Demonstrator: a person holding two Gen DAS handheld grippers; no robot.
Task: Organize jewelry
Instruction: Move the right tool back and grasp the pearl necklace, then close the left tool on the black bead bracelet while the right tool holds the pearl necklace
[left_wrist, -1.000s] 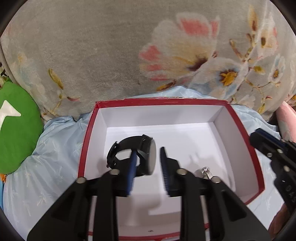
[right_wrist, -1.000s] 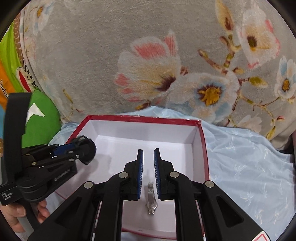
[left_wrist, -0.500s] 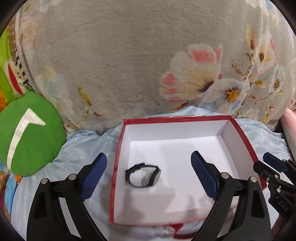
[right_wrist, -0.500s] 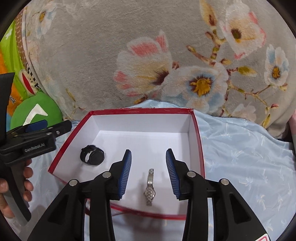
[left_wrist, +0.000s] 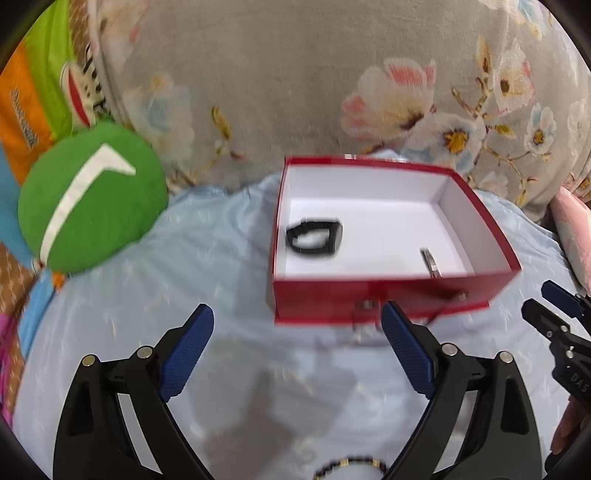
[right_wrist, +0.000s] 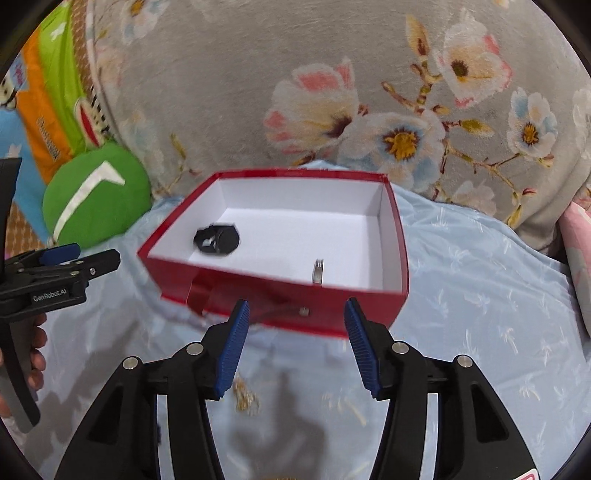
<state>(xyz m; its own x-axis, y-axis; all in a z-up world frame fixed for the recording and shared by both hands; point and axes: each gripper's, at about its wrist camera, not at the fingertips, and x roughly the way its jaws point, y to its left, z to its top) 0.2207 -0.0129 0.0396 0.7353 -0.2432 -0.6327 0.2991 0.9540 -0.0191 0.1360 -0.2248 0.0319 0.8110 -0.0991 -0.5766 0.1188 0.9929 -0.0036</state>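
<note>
A grey floral blanket (right_wrist: 258, 92) filled the upper half of both views as the backdrop, with a pale blue sheet (right_wrist: 480, 295) spread below it as the working surface; a green round cushion (left_wrist: 92, 195) sat at the left edge, beside colourful printed packaging (right_wrist: 44, 110) in the upper left. At centre frame stood the red box (right_wrist: 280, 299), open-topped with a white interior, resting on the sheet. Inside it lay the black watch (right_wrist: 218, 240) toward the left wall and the silver watch (right_wrist: 317, 271) toward the right, well apart from each other. The left gripper (left_wrist: 295, 354) and the right gripper (right_wrist: 295, 343) both hovered low in frame, short of the box's near wall, jaws spread wide and holding nothing. Two pieces being boxed, the step in hand was judged to be the reach for further items: a beaded bracelet (left_wrist: 351, 467) showed at the bottom edge of the left wrist view, and a small gold chain (right_wrist: 245, 397) lay blurred on the sheet near the right gripper's left finger. The next move probably called for lowering onto one of these and closing gently on thin, slippery metal.
</note>
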